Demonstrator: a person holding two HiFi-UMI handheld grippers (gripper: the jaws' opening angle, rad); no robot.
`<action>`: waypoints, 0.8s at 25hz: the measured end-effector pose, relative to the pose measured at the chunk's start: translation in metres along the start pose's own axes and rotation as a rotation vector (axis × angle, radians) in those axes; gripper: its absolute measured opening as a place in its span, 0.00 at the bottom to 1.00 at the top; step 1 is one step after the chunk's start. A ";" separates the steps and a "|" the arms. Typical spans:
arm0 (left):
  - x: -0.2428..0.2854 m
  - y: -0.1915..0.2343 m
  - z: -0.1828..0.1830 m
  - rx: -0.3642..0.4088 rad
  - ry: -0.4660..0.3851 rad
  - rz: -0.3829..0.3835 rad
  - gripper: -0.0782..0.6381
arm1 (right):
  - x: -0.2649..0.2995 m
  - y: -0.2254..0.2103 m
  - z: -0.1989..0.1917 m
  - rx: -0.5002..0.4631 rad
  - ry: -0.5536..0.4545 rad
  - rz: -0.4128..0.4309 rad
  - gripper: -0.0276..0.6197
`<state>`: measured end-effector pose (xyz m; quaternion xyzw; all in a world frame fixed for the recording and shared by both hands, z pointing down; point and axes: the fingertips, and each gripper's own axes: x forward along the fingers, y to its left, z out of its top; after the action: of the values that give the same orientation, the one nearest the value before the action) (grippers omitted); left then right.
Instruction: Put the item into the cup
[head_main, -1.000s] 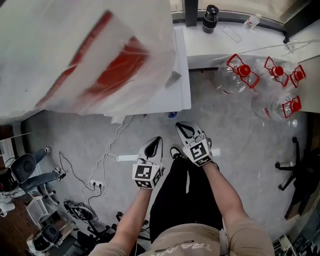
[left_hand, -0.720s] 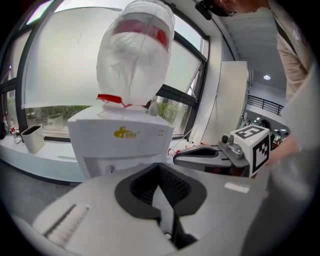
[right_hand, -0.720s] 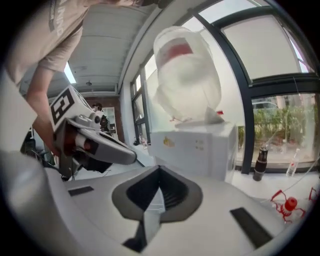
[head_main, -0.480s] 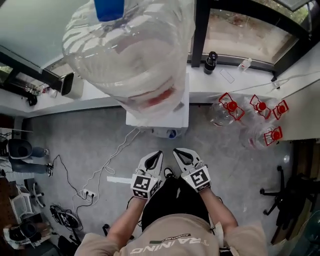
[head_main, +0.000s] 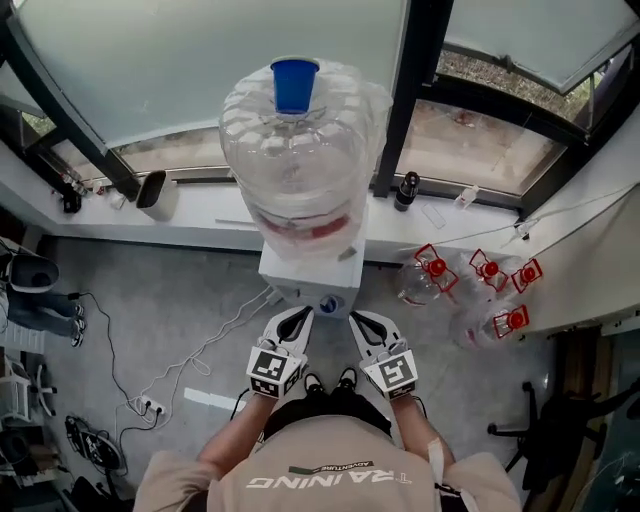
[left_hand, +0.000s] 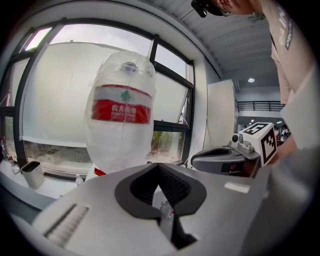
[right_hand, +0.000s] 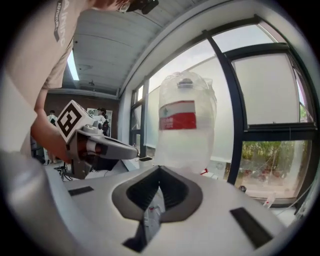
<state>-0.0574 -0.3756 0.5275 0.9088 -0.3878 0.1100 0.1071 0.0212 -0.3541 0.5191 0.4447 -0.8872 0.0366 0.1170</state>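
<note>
A blue cup stands on top of a big upturned water bottle on a white dispenser. The bottle with its red label also shows in the left gripper view and the right gripper view. My left gripper and right gripper are held side by side just in front of the dispenser's base, well below the cup. Both are shut, with no item seen between the jaws.
Empty water bottles with red handles lie on the floor at the right. A black flask and a white container stand on the window ledge. Cables and a power strip trail at the left, near a chair.
The head view has swung upward, so the whole bottle with the blue cup on top shows. Both grippers stay shut side by side, closer to the dispenser.
</note>
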 end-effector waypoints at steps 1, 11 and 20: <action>-0.002 -0.001 0.007 0.010 -0.013 0.002 0.12 | -0.002 0.001 0.007 -0.005 -0.005 0.003 0.06; -0.024 0.001 0.077 0.072 -0.129 0.058 0.12 | -0.012 0.007 0.060 -0.034 -0.083 0.024 0.06; -0.045 0.007 0.103 0.109 -0.196 0.121 0.12 | -0.011 0.017 0.088 -0.061 -0.121 0.053 0.06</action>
<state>-0.0807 -0.3785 0.4177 0.8946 -0.4442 0.0476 0.0124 -0.0013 -0.3504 0.4313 0.4187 -0.9048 -0.0141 0.0757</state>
